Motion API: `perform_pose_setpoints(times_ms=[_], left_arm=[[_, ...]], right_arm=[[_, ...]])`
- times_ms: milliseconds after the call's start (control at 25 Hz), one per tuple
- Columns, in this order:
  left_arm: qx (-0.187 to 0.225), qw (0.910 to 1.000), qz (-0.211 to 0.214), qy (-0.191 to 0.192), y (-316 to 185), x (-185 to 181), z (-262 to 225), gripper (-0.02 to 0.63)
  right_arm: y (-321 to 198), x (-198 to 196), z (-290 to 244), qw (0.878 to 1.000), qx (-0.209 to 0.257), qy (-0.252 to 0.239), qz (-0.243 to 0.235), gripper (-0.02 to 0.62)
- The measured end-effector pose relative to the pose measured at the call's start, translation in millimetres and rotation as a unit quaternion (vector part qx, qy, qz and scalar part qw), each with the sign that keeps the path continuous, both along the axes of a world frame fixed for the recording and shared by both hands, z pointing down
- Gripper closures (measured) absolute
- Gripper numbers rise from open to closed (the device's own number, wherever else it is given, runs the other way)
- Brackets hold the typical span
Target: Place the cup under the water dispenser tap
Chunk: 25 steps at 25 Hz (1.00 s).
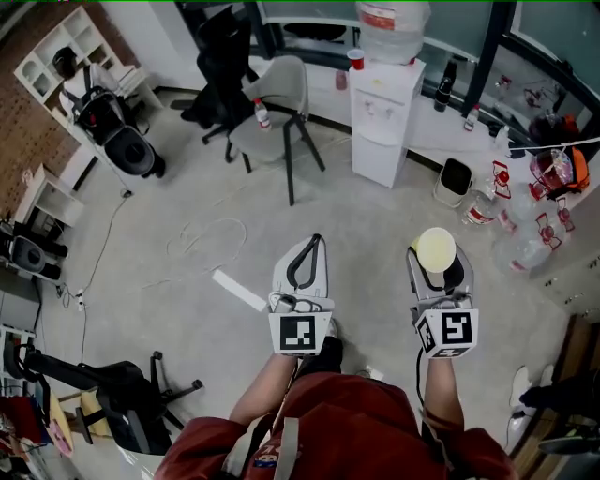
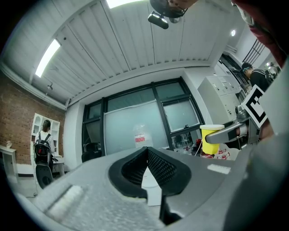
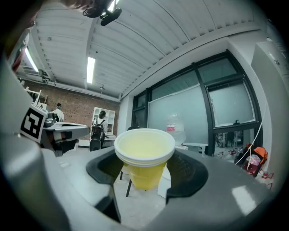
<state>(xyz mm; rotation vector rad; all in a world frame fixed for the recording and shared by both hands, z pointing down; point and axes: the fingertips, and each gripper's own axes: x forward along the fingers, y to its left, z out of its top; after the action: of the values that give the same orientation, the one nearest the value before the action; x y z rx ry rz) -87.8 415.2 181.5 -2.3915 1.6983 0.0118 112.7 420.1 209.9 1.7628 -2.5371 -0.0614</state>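
A yellow cup (image 1: 436, 247) stands upright between the jaws of my right gripper (image 1: 438, 262), which is shut on it; in the right gripper view the cup (image 3: 144, 155) fills the middle. My left gripper (image 1: 317, 242) is shut, its tips meeting with nothing between them. Both grippers hang level over the floor, side by side. The white water dispenser (image 1: 384, 122) with a clear bottle (image 1: 392, 26) on top stands well ahead against the far wall. Its bottle (image 2: 140, 135) shows above the left jaws. From the left gripper view the cup (image 2: 210, 140) appears at the right.
A grey chair (image 1: 277, 108) and a black office chair (image 1: 220, 56) stand left of the dispenser. A red cup (image 1: 355, 59) sits on the dispenser top. A dark bin (image 1: 455, 181) and several bottles (image 1: 511, 234) lie to its right. A cable (image 1: 211, 236) and a white strip (image 1: 239, 291) lie on the floor.
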Motion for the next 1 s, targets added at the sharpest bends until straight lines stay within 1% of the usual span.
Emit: perform_pose_setpoints(times_ms=[200, 400, 600, 760, 840, 1000], left_arm=[[-0.003, 0.9999, 0.003, 0.012, -47.6, -24.2, -1.2, 0.600], [-0.012, 0.9999, 0.009, 0.007, -95.4, -49.9, 2.2, 0.600], [-0.008, 0.9999, 0.013, 0.005, -139.1, -77.7, 7.2, 0.600], [-0.022, 0.9995, 0.017, 0.015, -166.7, -90.5, 21.5, 0.600], [-0.029, 0.9993, 0.018, 0.014, -176.7, -95.0, 27.4, 0.600], [-0.030, 0.9992, 0.022, 0.015, -198.7, -98.5, 27.5, 0.600]], right_arm=[[-48.5, -25.3, -2.3, 1.000, -0.003, 0.006, 0.005, 0.304], [-95.9, -51.5, 0.2, 1.000, -0.010, 0.015, 0.009, 0.305], [-136.5, -77.0, 4.1, 1.000, -0.014, 0.022, 0.014, 0.304], [-160.0, -92.8, 6.7, 0.999, -0.015, 0.027, 0.016, 0.304], [-169.2, -97.9, 7.2, 0.999, -0.012, 0.029, 0.016, 0.304], [-188.2, -100.6, 7.1, 0.999, -0.017, 0.033, 0.020, 0.304]])
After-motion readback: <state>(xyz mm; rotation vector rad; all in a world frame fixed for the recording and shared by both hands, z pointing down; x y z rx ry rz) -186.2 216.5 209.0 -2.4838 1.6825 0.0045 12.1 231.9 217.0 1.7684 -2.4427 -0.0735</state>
